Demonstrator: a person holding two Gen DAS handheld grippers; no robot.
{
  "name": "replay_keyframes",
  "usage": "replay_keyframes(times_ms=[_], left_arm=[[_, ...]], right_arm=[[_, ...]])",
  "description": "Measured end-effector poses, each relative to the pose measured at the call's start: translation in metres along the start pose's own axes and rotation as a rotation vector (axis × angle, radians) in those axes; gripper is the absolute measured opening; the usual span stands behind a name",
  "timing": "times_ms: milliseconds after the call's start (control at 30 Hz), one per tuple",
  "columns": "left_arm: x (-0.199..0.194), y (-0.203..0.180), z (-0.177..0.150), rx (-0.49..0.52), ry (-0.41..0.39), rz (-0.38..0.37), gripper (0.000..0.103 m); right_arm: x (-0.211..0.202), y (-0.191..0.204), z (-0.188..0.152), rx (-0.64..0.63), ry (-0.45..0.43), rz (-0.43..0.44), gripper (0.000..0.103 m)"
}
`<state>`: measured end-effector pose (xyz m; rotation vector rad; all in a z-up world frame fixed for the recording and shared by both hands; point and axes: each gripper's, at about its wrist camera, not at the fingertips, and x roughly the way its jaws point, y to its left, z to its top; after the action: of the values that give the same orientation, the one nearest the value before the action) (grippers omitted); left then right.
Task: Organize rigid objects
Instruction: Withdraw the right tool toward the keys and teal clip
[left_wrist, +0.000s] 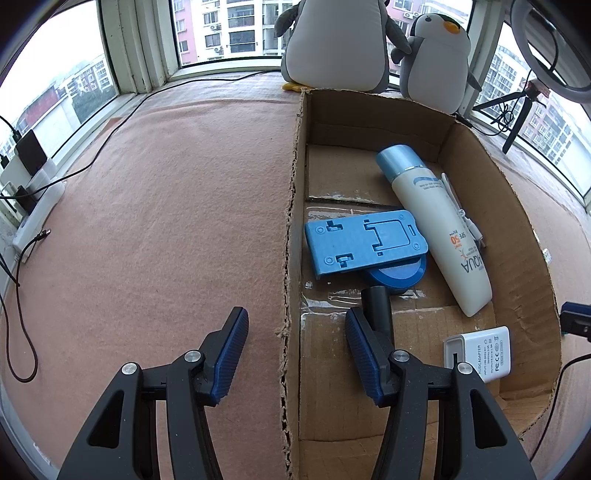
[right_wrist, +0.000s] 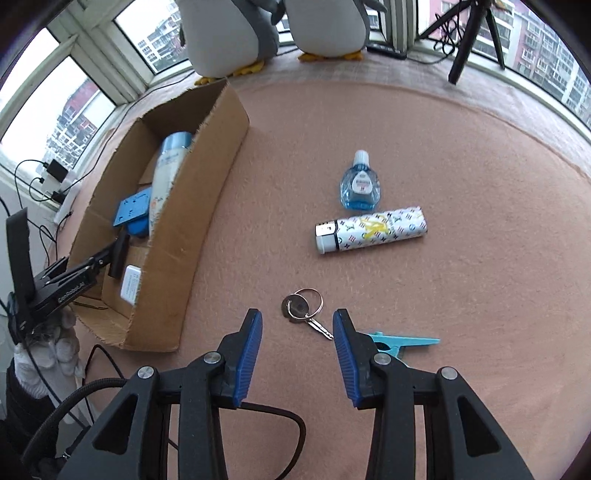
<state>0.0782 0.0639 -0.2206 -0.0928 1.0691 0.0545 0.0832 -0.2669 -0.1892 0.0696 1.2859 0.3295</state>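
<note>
Light: soft daylight is coming in through the windows (left_wrist: 229, 33), lighting both views evenly.
Glare: sky panes are blowing out white.
Shadows: faint, diffuse.
Distortion: fisheye is bending edges, corners are vignetting black.
Focus: staying sharp centrally, softening outward.

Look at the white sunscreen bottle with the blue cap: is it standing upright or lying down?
Lying down. The sunscreen bottle rests on its side on the floor of the cardboard box, blue cap pointing toward the far wall.
</note>
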Motion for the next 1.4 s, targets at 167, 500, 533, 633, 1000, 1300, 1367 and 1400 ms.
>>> replay_keyframes(times_ms=[167,500,533,633,1000,1300,1367,1400], left_arm=[[0.000,0.002,-0.001,-0.002,0.000,-0.009,0.059],[0.002,0.004,-0.001,-0.001,0.001,-0.015,0.059],[0.001,0.004,-0.002,-0.001,0.001,-0.015,0.059],[0.001,0.004,-0.002,-0.001,0.001,-0.015,0.059],[0.002,0.004,-0.002,-0.002,-0.001,-0.019,0.059],[0.002,0.005,-0.001,-0.006,-0.002,-0.024,0.059],[0.002,0.006,-0.002,-0.007,-0.003,-0.025,0.059],[0.002,0.005,-0.001,-0.007,-0.003,-0.025,0.059]], right_arm=[[0.009,-0.004,0.000,0.032,0.018,-0.005,0.036],[0.019,-0.005,0.007,0.081,0.045,0.013,0.023],[0.019,-0.004,0.007,0.080,0.044,0.011,0.022],[0.019,-0.002,0.008,0.074,0.038,-0.001,0.017],[0.019,0.021,0.011,-0.003,0.000,-0.051,0.003],[0.020,0.033,0.008,-0.060,-0.006,-0.076,0.002],[0.018,0.031,0.008,-0.054,-0.013,-0.073,0.002],[0.015,0.030,0.007,-0.055,-0.019,-0.072,0.002]])
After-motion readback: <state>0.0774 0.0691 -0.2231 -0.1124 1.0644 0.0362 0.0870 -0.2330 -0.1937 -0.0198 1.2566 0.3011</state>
